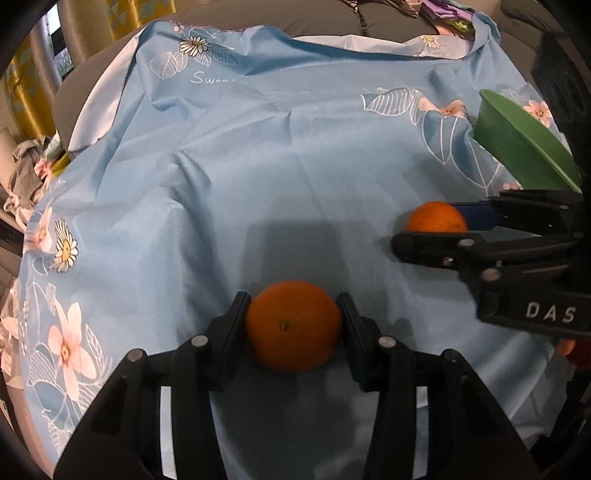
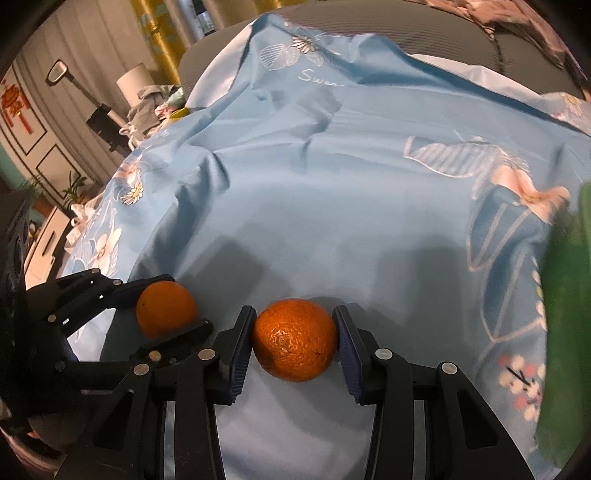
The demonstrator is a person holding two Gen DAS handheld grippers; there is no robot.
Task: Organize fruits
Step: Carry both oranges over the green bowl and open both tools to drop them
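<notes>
My left gripper (image 1: 293, 325) is shut on an orange (image 1: 293, 325), stem end facing the camera, just above the blue floral cloth (image 1: 258, 166). My right gripper (image 2: 294, 339) is shut on a second orange (image 2: 294, 339). In the left wrist view the right gripper (image 1: 432, 229) sits at the right, holding its orange (image 1: 436, 218). In the right wrist view the left gripper (image 2: 170, 310) sits at the lower left with its orange (image 2: 166, 308). A green bowl (image 1: 517, 147) stands tilted at the right edge, beyond the right gripper; it also shows blurred in the right wrist view (image 2: 569, 314).
The blue cloth (image 2: 332, 184) covers a grey cushioned surface (image 1: 258, 14) that rises at the back. Another bit of orange fruit (image 1: 567, 347) peeks out at the far right. Clothes (image 2: 147, 107) and furniture lie beyond the cloth's left edge.
</notes>
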